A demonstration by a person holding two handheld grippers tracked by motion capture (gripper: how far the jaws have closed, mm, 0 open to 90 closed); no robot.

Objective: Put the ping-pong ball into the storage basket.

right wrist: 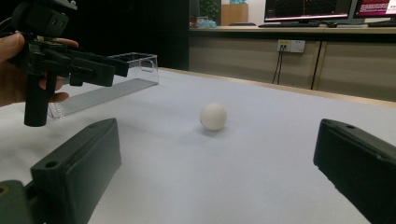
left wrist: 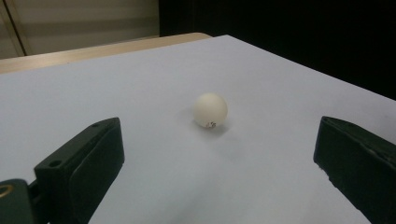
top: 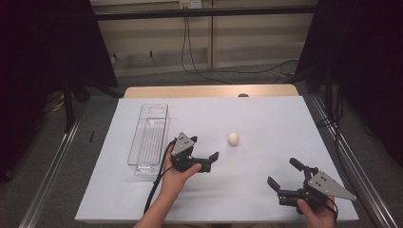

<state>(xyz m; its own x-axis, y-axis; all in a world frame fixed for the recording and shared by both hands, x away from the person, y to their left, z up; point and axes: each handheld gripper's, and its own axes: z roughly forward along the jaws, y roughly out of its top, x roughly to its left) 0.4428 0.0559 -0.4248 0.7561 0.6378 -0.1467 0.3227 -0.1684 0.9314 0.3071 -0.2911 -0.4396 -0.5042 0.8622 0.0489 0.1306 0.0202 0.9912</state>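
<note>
While both grippers sit idle on the sheet, we use the ball as our landmark: a small off-white ball (top: 233, 138), smooth, matte, round, resting alone on the white paper sheet (top: 266, 114) that covers the table. A tiny dark mark shows low on the ball's near side in the left gripper view (left wrist: 210, 110).

Left gripper (top: 205, 160): near the ball, on the person's side and to its left, pointed toward it. Jaws wide, holding nothing; ball sits between and beyond the two black pads (left wrist: 81, 168), not touching either. A grey three-cornered plate rides on top and a black cable trails back along the forearm.

Right gripper (top: 284, 175): well apart from the ball, to its right and closer to the person. Jaws wide as well, nothing between them. Its pads (right wrist: 77, 175) are blocky black plastic with small screw holes.

Clear plastic tray (top: 149, 137): long, rectangular, ribbed floor, handle cut-out in one end wall, well left of the ball and just beyond the left gripper.

Behind the ball, the sheet stops short of a pale wooden table edge (top: 209, 90). Grey carpet floor (top: 214, 78), dark curtains both sides, cables hanging down a beige wall. The right gripper view shows a counter with monitors (right wrist: 308, 8) behind the ball.
</note>
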